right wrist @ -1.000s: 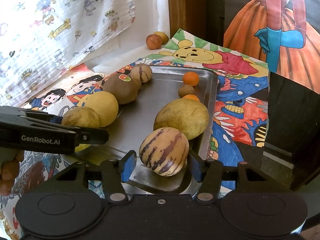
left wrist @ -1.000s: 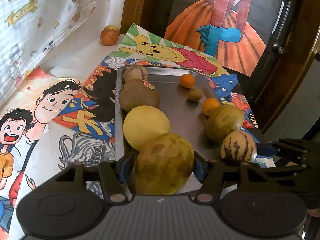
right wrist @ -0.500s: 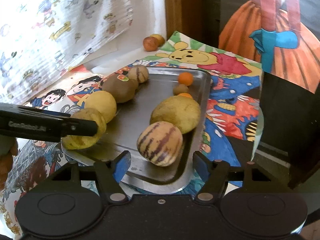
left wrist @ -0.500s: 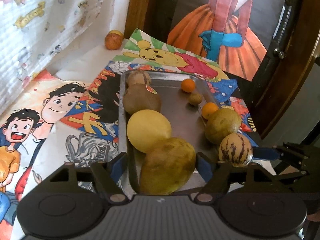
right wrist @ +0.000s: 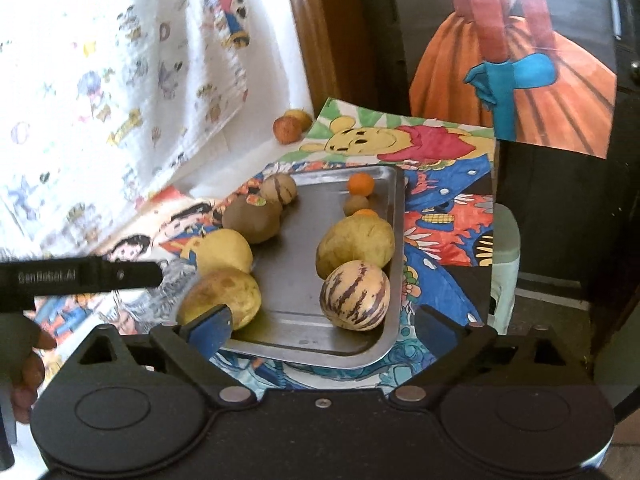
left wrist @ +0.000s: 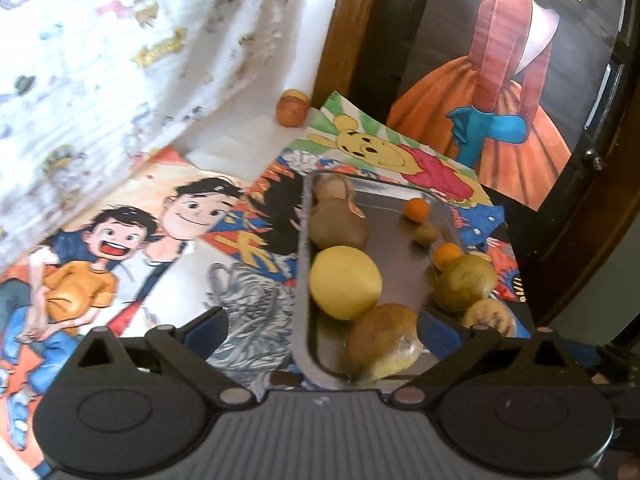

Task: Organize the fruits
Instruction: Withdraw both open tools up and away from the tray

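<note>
Both hand-held grippers are opening wide, nothing pinched: the left hand-held gripper (left wrist: 320,330) around the brownish fruit (left wrist: 380,338), the right hand-held gripper (right wrist: 324,320) before the striped fruit (right wrist: 355,295). Both fruits lie in the metal tray (right wrist: 308,354) on the desk. I think it best to draw back straight, touching neither.

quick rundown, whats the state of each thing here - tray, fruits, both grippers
metal tray: flat on the drawings, holding two rows of fruit
striped melon: resting in the tray's near right corner, not gripped
green-brown fruit: resting at the tray's near left, not gripped
yellow fruit: resting in the left row
two fruits by the curtain: off the tray
left gripper: empty, jaws opening
right gripper: empty, jaws opening
</note>
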A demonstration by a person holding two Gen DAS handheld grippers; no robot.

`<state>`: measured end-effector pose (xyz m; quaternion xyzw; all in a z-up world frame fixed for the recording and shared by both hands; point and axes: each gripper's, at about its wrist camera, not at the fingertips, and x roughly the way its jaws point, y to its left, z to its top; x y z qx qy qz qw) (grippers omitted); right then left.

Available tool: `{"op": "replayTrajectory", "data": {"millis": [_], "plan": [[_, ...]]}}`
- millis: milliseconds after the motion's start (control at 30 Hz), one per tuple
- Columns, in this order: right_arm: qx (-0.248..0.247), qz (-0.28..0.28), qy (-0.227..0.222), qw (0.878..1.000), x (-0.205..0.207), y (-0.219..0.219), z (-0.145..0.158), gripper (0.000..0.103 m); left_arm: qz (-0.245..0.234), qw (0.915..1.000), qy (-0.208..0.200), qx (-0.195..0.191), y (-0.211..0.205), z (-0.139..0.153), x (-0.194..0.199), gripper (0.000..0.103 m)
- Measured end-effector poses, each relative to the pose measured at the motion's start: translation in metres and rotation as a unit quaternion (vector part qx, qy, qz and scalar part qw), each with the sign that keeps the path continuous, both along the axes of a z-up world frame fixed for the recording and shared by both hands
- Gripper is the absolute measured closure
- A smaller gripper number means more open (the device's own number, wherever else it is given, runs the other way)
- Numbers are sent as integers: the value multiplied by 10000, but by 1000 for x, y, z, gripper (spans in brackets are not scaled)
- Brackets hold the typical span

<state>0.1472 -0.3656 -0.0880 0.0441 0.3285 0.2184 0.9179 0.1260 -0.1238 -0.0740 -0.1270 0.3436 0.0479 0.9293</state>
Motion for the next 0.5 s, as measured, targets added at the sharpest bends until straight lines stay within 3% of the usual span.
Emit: {"op": "replayTrajectory", "data": {"millis": [500], "plan": [[83, -797, 39, 9968, -50, 13, 3, 1, -55, 9994, -54, 341, 27, 7, -51, 1]]}}
